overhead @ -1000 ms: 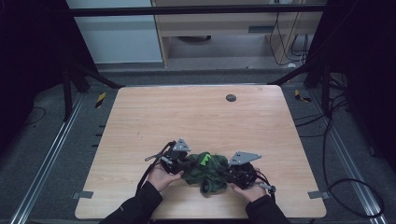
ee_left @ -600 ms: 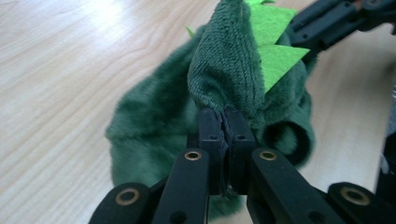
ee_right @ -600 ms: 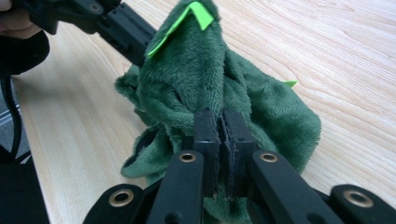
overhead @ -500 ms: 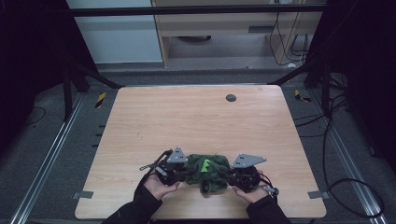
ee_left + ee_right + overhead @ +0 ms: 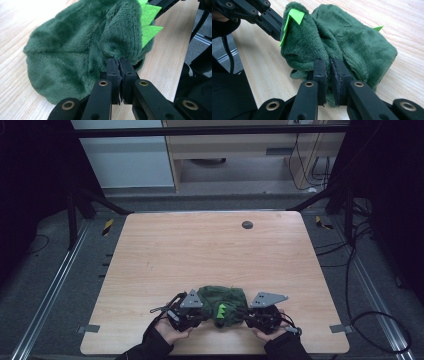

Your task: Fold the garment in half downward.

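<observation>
Standing on a grey floor between dark metal frame legs, a light wooden table (image 5: 215, 270) is seen from above, with a pale cabinet and a low wooden shelf behind it and cables trailing along the floor beside it. A small dark round disc (image 5: 247, 225) is set into the tabletop near the far edge, well apart from everything else. A dark green plush garment (image 5: 222, 302) with bright green felt spikes (image 5: 150, 18) is bunched on the tabletop near the edge closest to the person, on the opposite side of the table from the disc. Its fleece is thick and soft, folded over itself into a rounded heap, with a seam visible across one panel. The left gripper (image 5: 119, 65) is clamped on a fold of the plush at one side of the heap, its jaws pressed almost together with only a thin layer of fabric between them. The right gripper (image 5: 329, 67) is applied to the opposite side; its jaws have just been opening slightly, a narrow gap is seen, and a fold of fabric is still caught between the pads. Compared with the earlier frame, the left gripper has been shifted toward the left side of the table and the heap has been drawn out wider between the two hands.
</observation>
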Available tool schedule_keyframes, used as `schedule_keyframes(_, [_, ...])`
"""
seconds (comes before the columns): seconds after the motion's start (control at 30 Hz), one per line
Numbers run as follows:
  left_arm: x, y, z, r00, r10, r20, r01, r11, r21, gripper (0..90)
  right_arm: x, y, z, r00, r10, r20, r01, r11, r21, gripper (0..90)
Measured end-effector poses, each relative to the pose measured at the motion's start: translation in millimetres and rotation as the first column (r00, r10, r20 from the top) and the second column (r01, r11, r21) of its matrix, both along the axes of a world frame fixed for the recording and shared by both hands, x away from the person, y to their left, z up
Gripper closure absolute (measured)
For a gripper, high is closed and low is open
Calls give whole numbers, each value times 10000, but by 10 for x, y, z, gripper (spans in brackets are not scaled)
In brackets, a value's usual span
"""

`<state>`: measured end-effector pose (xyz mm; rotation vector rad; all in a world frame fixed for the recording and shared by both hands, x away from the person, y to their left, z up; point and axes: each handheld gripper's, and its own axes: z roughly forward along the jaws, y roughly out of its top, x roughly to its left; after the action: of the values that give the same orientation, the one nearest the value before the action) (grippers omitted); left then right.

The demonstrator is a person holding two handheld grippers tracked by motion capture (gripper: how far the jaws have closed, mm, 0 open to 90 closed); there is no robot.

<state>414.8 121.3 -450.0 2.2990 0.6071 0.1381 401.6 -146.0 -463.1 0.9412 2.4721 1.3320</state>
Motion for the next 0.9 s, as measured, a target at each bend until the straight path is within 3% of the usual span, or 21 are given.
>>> schedule_keyframes(0.33, [-68, 2, -39, 9999, -109, -34, 109, 9999, 27, 868, -54, -53, 47, 9999, -121, -22, 122, 9996, 270, 792])
schedule_keyframes(0.6, [-94, 13, -46, 9999, -147, -70, 147, 9999, 57, 859, -31, -128, 158, 9980, -618, 161, 602, 9946, 848, 855])
schedule_keyframes(0.9, [-122, 65, -22, 9997, -152, -204, 152, 9999, 35, 833, 147, 69, 109, 9974, -722, 73, 714, 9940, 832, 900])
